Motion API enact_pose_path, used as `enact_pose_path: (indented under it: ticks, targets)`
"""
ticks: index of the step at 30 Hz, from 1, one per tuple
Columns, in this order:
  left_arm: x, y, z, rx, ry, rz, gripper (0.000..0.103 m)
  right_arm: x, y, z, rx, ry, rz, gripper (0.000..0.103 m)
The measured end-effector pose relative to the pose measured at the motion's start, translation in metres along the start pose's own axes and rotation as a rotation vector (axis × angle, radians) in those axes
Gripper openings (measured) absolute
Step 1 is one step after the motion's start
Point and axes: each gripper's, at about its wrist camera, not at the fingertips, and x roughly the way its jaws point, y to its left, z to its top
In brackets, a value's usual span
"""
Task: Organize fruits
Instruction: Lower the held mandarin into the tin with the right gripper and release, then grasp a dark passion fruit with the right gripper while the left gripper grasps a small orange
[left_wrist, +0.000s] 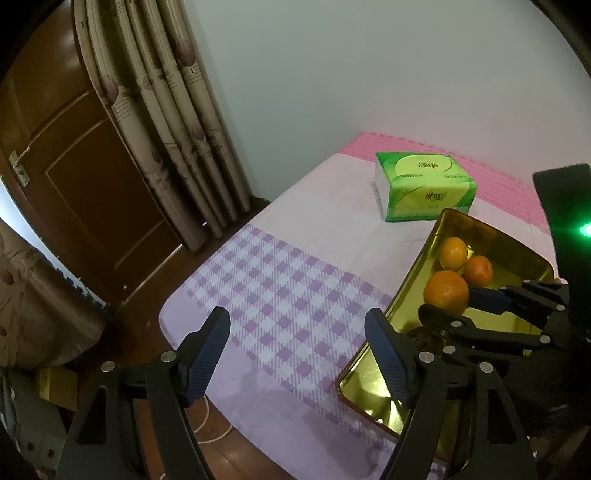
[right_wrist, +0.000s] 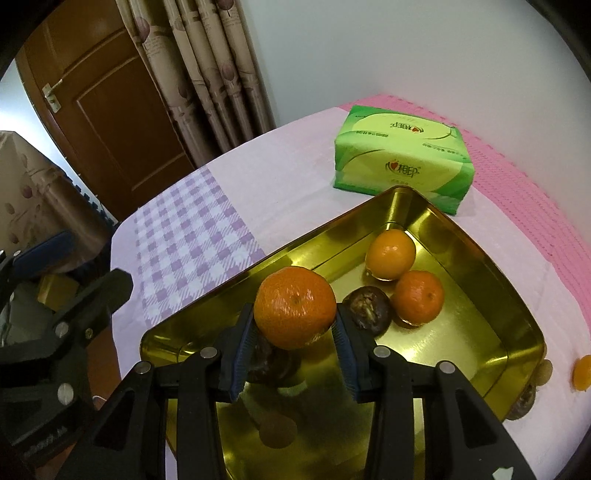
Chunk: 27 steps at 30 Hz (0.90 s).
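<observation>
Nearest in the left view, my left tongs (left_wrist: 297, 354) hang apart and empty over the checked table (left_wrist: 280, 280), just beside the gold tray (left_wrist: 413, 273).

Right view: my right tongs (right_wrist: 293, 332) clamp the large orange (right_wrist: 294, 306) above the tray (right_wrist: 480, 266). I judge lowering gently into bare tray floor, clear of the dark fruit (right_wrist: 367, 311), is best.
</observation>
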Motion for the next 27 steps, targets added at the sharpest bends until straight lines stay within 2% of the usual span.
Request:
enact_pose_path:
  ticks: [6, 11, 14, 18, 23, 27]
  targets:
    - [0.003, 0.0, 0.0, 0.003, 0.008, -0.001, 0.078, -0.01, -0.005, 0.002, 0.035, -0.046, 0.029, 0.04]
    - [0.0, -0.005, -0.001, 0.02, 0.0, 0.0, 0.079, -0.034, -0.014, -0.003, 0.077, -0.12, 0.052, 0.04]
    - [-0.002, -0.007, -0.002, 0.028, -0.006, 0.002, 0.08, -0.058, -0.023, -0.018, 0.112, -0.188, 0.072, 0.041]
    - [-0.004, -0.009, -0.003, 0.034, -0.011, 0.002, 0.081, -0.095, -0.052, -0.059, 0.201, -0.267, 0.072, 0.044]
    - [-0.009, -0.016, -0.004, 0.05, -0.023, 0.0, 0.082, -0.129, -0.094, -0.11, 0.288, -0.286, -0.035, 0.046]
    - [-0.015, -0.02, -0.006, 0.059, -0.033, -0.011, 0.083, -0.146, -0.119, -0.14, 0.305, -0.27, -0.143, 0.048]
